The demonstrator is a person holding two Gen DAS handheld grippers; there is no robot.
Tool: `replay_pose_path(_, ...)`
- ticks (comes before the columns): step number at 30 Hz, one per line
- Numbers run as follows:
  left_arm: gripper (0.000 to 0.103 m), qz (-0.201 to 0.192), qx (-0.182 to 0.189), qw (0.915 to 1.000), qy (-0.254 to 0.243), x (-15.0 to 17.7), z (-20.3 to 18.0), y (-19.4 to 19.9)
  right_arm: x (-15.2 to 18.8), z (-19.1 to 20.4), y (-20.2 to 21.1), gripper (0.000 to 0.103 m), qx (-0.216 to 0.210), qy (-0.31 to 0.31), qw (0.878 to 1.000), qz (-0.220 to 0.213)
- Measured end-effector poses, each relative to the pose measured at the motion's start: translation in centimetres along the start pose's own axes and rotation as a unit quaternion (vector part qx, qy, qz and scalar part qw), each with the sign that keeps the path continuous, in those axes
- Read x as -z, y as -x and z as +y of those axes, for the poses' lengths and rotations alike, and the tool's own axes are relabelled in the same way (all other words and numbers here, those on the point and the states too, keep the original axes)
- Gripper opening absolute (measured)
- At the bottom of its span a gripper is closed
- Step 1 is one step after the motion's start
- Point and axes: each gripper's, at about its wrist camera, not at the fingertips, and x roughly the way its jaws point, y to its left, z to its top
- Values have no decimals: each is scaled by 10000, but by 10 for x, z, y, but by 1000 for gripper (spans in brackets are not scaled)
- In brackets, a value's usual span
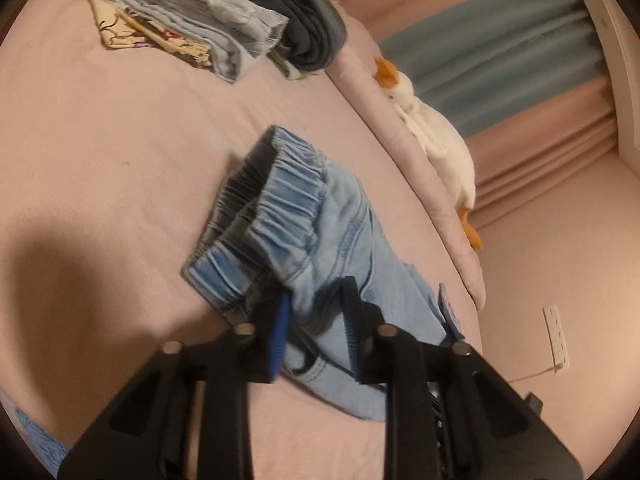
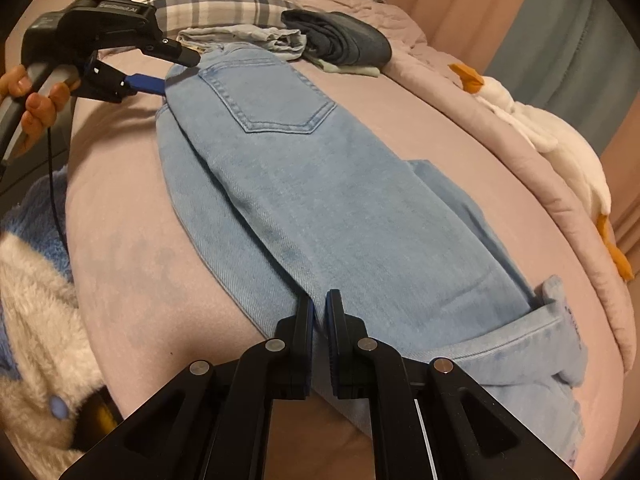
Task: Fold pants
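Light blue denim pants (image 2: 320, 208) lie on the pink bed, folded lengthwise with one leg on the other, back pocket up. My right gripper (image 2: 320, 312) is shut on the leg fabric near the hem end, jaws pinched close. My left gripper (image 1: 316, 312) is at the waist end, its blue-padded jaws apart around the elastic waistband (image 1: 280, 200). In the right wrist view the left gripper (image 2: 176, 68) meets the waistband corner, one finger above and one below the fabric. The hem cuffs (image 2: 560, 320) are turned up at the right.
A stack of folded clothes (image 1: 192, 28) and a dark rolled garment (image 1: 304, 28) lie at the far side of the bed. A white plush duck (image 1: 432, 140) lies along the pink quilt edge. A fluffy blue-white blanket (image 2: 36, 320) lies at the left. A plaid pillow (image 2: 216, 0) is behind.
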Motion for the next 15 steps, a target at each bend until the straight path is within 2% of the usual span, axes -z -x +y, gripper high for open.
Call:
replay_pose_path(1,13,-20,35,10000,48,-1,0,1,0,2,3,7,41,21,10000,-41)
replay_pose_path(4,13,-164,-4,9999,7,0,-4,9,-4,5,16,7,99,43,9997,-212)
replay_pose_path(7,13,-19,-232,9997,-58,7,2,7,-7,4,28,7,29,48,9994,-353)
replay_pose_path(8,13,111,-392,9992,-37,10,8,3,-6,5,28,7,23,80,9994,-338)
replay_pose_path(10,16,157,-446,9989,-7,14,13,2,-1,10,19,7,-3,179,9997,-185)
replay_pose_path(13,17,174,-643,9975,-232,15,9,4,5,20,9,7,29,306,9995,-36)
replay_pose_path(15,17,197,-899,9946,-486,15,2,5,7,23,7,7,132,395,9991,-45)
